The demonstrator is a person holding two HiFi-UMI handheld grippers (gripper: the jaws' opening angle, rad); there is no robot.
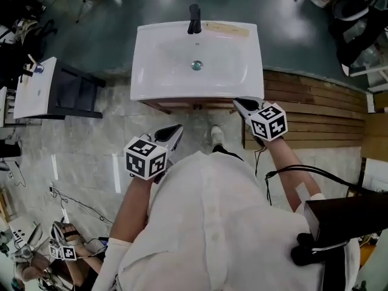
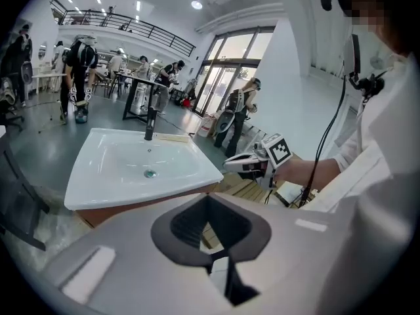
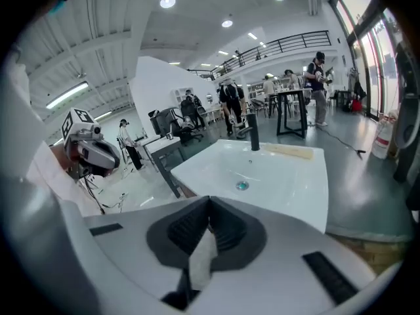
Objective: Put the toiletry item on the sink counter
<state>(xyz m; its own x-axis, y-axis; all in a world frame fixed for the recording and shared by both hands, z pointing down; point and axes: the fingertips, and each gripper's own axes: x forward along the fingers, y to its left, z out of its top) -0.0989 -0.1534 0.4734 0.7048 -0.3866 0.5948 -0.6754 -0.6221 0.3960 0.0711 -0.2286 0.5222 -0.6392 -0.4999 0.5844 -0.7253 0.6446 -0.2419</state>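
A long, flat beige toiletry item (image 1: 227, 28) lies on the back rim of the white sink (image 1: 151, 83), just right of the black faucet (image 1: 194, 19). It also shows in the left gripper view (image 2: 174, 137) and the right gripper view (image 3: 289, 151). My left gripper (image 1: 177, 128) hangs in front of the sink's front edge, below it in the head view, jaws shut and empty (image 2: 209, 197). My right gripper (image 1: 237, 102) sits at the sink's front right corner. Its jaws are shut with nothing between them (image 3: 209, 200).
A small white table (image 1: 36, 86) on a dark frame stands to the left of the sink. A wooden slat platform (image 1: 315, 108) lies to the right. My shoe (image 1: 216, 135) is on the marble floor before the sink cabinet. Cables trail at lower left (image 1: 79, 208). People stand far behind the sink (image 2: 79, 58).
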